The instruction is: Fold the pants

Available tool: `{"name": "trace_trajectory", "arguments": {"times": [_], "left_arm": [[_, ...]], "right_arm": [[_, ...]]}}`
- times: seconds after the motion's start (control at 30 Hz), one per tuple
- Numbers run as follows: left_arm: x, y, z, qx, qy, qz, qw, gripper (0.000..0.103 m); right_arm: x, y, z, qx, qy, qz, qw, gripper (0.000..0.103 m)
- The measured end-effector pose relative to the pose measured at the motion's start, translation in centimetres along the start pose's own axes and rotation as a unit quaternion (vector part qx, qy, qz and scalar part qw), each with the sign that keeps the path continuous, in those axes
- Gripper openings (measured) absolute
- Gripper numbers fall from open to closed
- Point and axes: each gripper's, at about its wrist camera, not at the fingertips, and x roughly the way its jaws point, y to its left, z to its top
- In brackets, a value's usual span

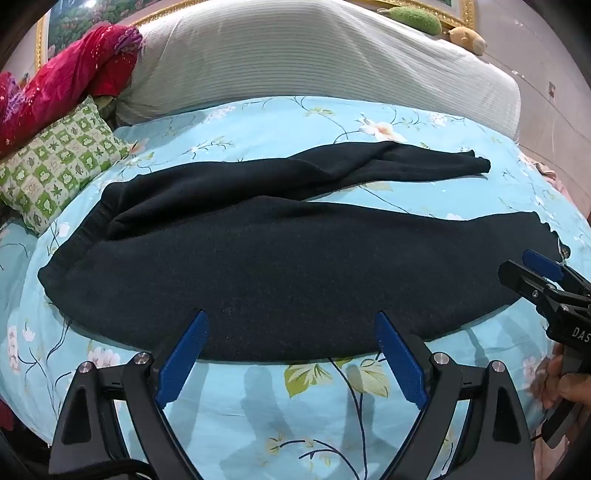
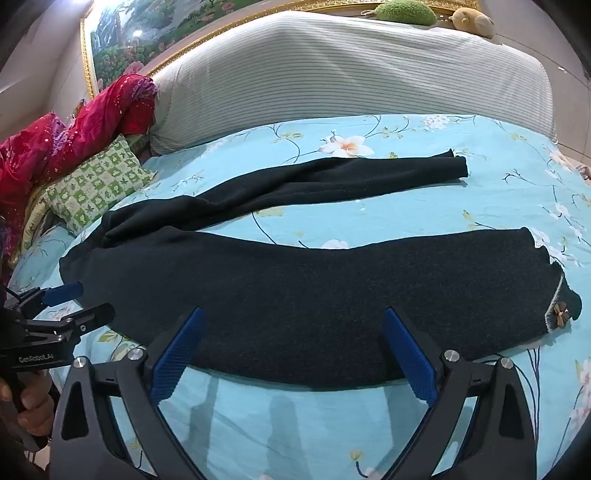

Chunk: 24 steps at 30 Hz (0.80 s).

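Note:
Dark navy pants lie spread flat on a light blue floral bed sheet, waist to the left, both legs running right and parted. The pants also show in the right wrist view, with a small flower ornament at the near leg's hem. My left gripper is open and empty, its blue pads over the near edge of the near leg. My right gripper is open and empty over the same leg's near edge. Each gripper shows in the other's view: the right, the left.
A green checked pillow and a red quilt sit at the left. A large grey-striped bolster lies behind the pants. Plush toys rest on the headboard. The bed's right edge drops to the floor.

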Motion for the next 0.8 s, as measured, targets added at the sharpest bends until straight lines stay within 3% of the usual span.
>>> {"name": "trace_trajectory", "arguments": {"times": [0.8], "left_arm": [[0.87,0.01,0.16,0.002,0.009,-0.011,0.9999,0.092]], "right_arm": [[-0.48,-0.31,0.43,0.004,-0.001,0.004,1.000,0.097]]}}
